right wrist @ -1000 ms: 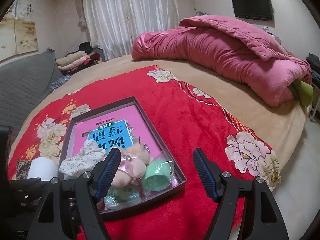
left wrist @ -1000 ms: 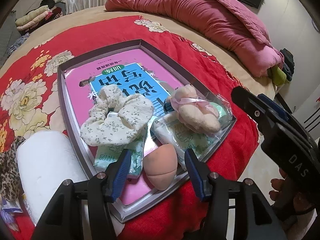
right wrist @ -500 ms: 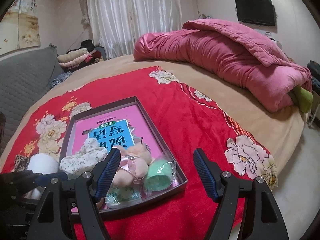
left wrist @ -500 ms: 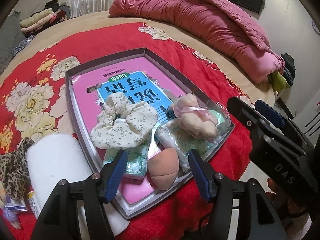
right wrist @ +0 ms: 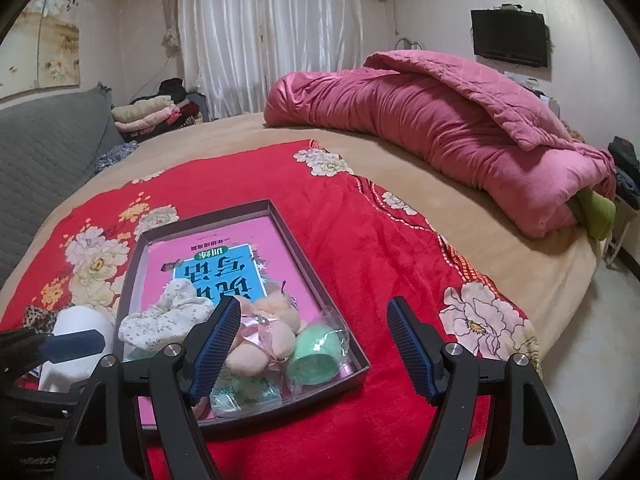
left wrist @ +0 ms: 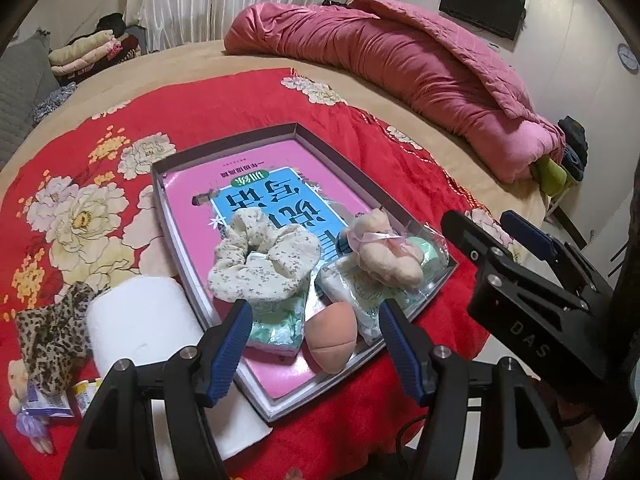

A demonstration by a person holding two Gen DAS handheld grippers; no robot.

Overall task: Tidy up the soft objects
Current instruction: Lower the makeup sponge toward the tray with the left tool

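My left gripper [left wrist: 314, 328], fingers open and empty, frames the peach sponge [left wrist: 331, 336] in the tray [left wrist: 360, 176]; my right gripper [right wrist: 312, 344] hangs open, farther off.

I read "DAS" in pale letters on the black body of the right gripper [left wrist: 520, 236], lower right of my left view. The pink book [left wrist: 256, 196] in the tray [left wrist: 400, 196] carries large Chinese characters, upside down to me; I can't read them.

A home bedroom: bed [right wrist: 460, 256] with rumpled pink quilt [right wrist: 440, 120], curtains [right wrist: 272, 32], probably a wall television [right wrist: 508, 38].
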